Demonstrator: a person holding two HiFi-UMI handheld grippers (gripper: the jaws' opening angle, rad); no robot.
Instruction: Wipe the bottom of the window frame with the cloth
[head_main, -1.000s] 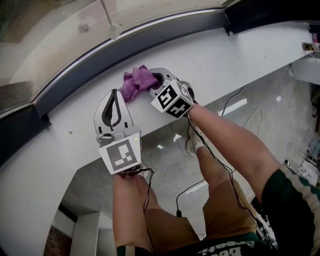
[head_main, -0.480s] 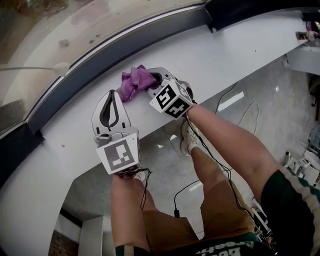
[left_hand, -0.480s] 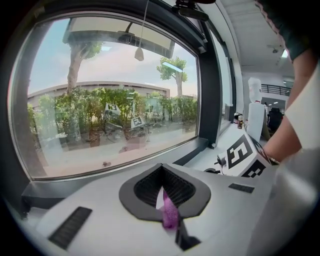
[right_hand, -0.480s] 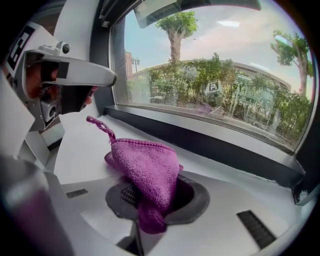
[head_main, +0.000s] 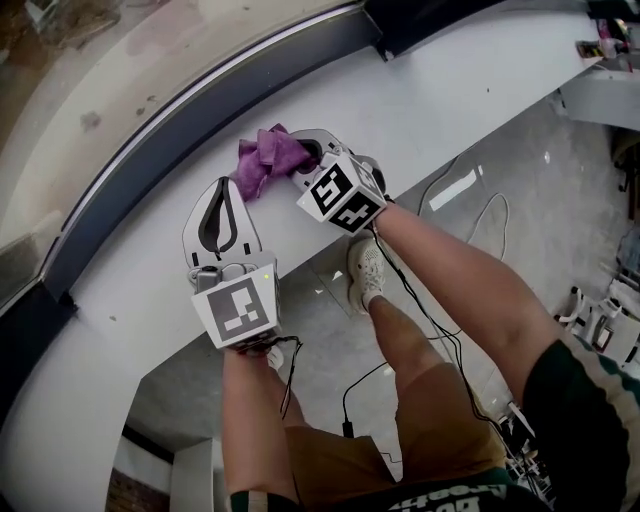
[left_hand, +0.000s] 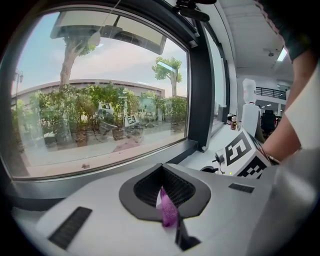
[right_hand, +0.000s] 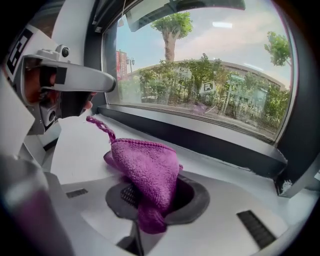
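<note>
The right tongs (head_main: 308, 158) are clamping a purple knitted cloth (head_main: 265, 158), and in the right gripper view the cloth (right_hand: 150, 172) is bulging up out of the closed pads and hanging over them, with a thin loop trailing off to the left. The bunched cloth is resting on the white window sill (head_main: 430, 90), just beside the dark bottom rail of the window frame (head_main: 200, 110). I cannot tell whether it is touching the rail.

The left tongs (head_main: 222, 186) are lying on the sill close to the left of the cloth, with the pads pressed together. In the left gripper view a thin sliver of purple is showing at the seam of the left tongs (left_hand: 167, 210). Whether it is pinched there is unclear. The person's forearms are reaching in from below, over a grey floor.
</note>
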